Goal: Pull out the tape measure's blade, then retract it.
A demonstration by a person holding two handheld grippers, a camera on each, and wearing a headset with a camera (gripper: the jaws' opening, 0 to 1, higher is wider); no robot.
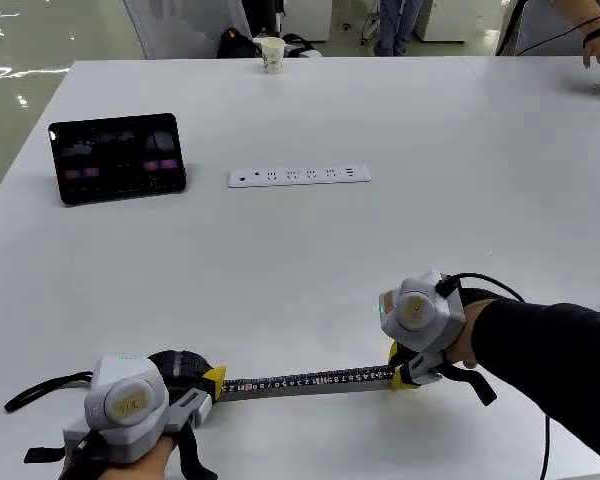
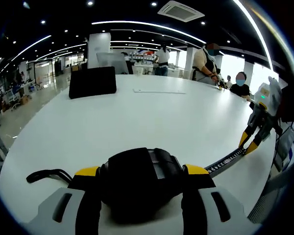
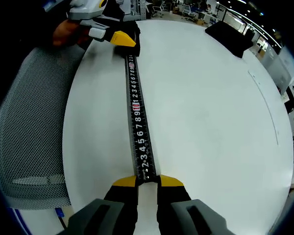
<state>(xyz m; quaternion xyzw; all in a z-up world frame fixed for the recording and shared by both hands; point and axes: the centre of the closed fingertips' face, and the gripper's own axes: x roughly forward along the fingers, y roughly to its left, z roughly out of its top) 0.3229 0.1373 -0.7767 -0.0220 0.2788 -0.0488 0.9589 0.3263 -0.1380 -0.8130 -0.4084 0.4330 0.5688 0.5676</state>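
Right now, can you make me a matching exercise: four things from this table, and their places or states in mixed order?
1. tape measure case
2. blade
3. tablet
4. paper cup

A. at the table's far edge
B. pulled out, end in the right gripper
C. held in the left gripper
D. left of the power strip

Pairs: 1-C, 2-B, 3-D, 4-A

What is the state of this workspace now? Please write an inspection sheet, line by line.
Surface: large white table.
Job's things: black tape measure case; its numbered blade pulled out along the table.
Clutter: black tablet, white power strip, white paper cup, far from the work.
Grippers: left gripper shut on the case; right gripper shut on the blade's end.
Cables: black cable at the right gripper.
Surroundings: office; people standing beyond the table.
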